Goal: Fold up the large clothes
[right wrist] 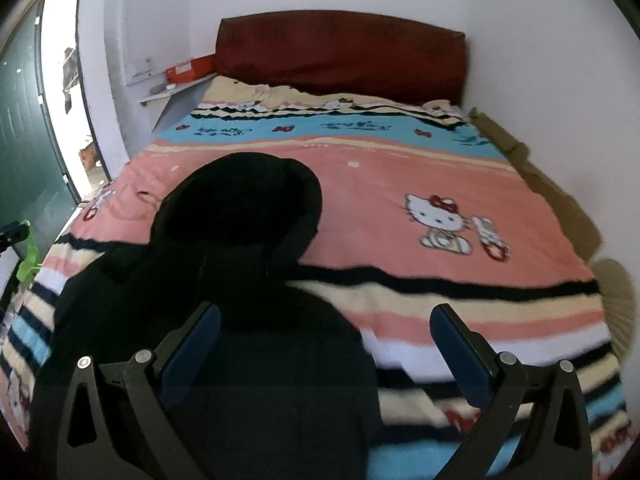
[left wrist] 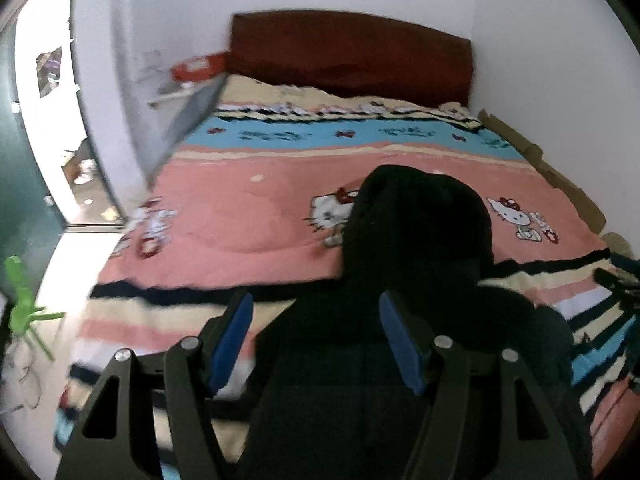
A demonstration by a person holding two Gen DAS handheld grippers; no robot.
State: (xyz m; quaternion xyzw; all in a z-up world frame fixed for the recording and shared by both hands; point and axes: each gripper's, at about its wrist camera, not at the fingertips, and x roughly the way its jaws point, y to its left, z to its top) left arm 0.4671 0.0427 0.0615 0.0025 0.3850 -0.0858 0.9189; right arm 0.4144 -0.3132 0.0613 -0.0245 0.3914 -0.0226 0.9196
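Striped cartoon bedspread (right wrist: 400, 184) under black hooded garment (right wrist: 240, 216), spread flat; both grippers' jaws spread, empty.

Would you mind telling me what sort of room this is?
Most likely a bedroom: a bed with a dark red headboard, a cartoon-cat bedspread, and a black garment lying on it.

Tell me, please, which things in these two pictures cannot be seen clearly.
- Black garment, both views: too dark to show folds or type; lower part cut by the frame edge.
- Shelf items, left wrist view: blurred.
- Right hand-held gripper, left wrist view: cut by the right edge.
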